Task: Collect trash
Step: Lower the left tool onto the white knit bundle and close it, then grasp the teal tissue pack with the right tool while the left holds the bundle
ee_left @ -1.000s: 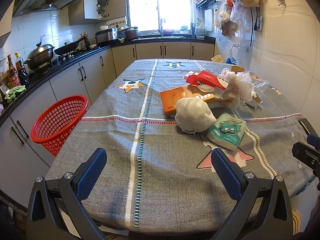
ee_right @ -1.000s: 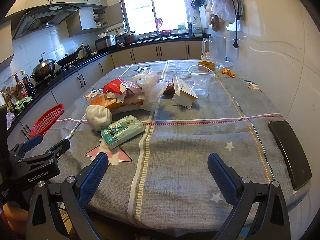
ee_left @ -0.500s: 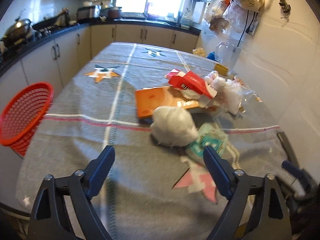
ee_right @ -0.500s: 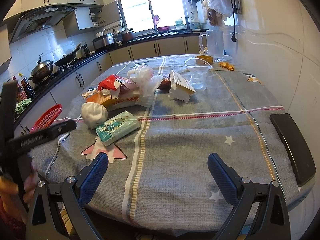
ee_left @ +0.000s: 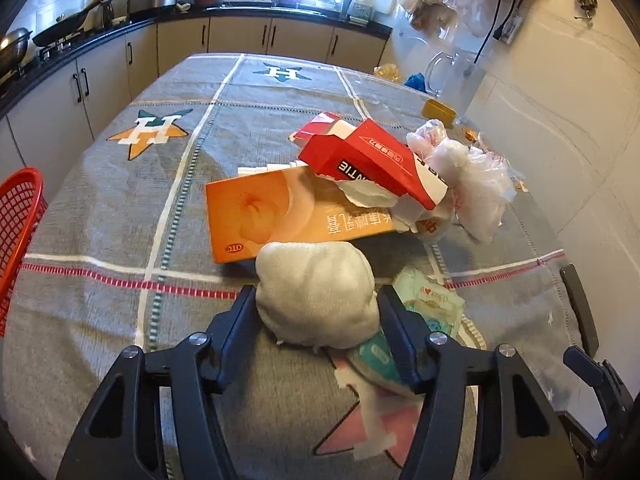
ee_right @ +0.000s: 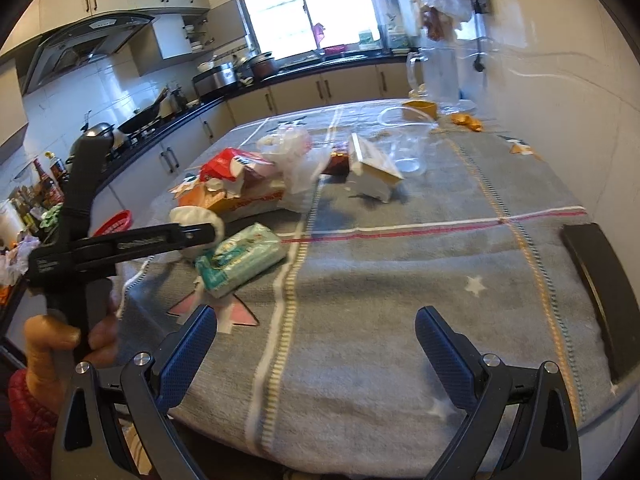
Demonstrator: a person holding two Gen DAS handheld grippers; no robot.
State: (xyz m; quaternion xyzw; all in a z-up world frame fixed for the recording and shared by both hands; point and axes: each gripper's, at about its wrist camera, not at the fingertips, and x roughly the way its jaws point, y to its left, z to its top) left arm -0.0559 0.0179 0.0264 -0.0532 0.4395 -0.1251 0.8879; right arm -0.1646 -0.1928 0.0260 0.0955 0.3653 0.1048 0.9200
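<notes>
The left gripper (ee_left: 316,308) closes around a crumpled white paper wad (ee_left: 316,292) on a kitchen table (ee_left: 100,216), its jaws flanking the wad at either side, seemingly touching but not yet squeezing. Just right of the jaws lies a green tissue pack (ee_left: 430,304); beyond the wad sit an orange box (ee_left: 280,212), a torn red carton (ee_left: 372,164) and crumpled plastic bags (ee_left: 472,176). The red basket (ee_left: 18,216), far left of the gripper, shows nothing in the part visible. The right gripper (ee_right: 316,344) hovers spread and empty over bare cloth. Collection appears barely begun: every visible piece is on the table.
</notes>
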